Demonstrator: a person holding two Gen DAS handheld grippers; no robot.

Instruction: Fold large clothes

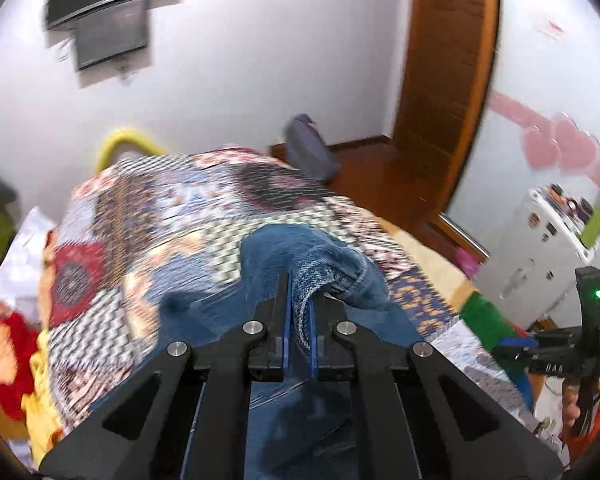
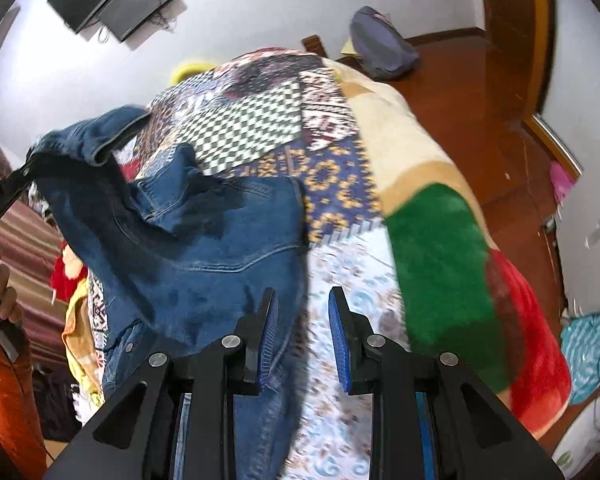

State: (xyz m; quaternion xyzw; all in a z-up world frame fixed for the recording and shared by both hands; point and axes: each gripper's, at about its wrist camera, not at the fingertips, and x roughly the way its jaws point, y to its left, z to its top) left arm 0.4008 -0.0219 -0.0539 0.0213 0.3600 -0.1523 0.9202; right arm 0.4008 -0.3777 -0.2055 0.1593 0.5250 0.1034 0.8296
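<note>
A blue denim jacket point(image 2: 204, 236) lies on a patchwork bedspread point(image 2: 268, 116). My left gripper point(image 1: 300, 300) is shut on a fold of the denim jacket point(image 1: 320, 264) and lifts it off the bed. In the right wrist view that lifted part hangs at the upper left point(image 2: 88, 140), held up by the left gripper. My right gripper point(image 2: 302, 312) is open and empty, its blue pads point(image 2: 338, 332) just above the jacket's right edge. It also shows in the left wrist view point(image 1: 548, 352) at the far right.
The patchwork bedspread point(image 1: 148, 216) covers the bed, with a green and red blanket point(image 2: 436, 248) at its right edge. A wooden floor point(image 2: 472, 92) and door frame point(image 1: 448, 60) lie beyond. A grey bag point(image 2: 384, 46) sits on the floor. A white cabinet point(image 1: 540, 236) stands right.
</note>
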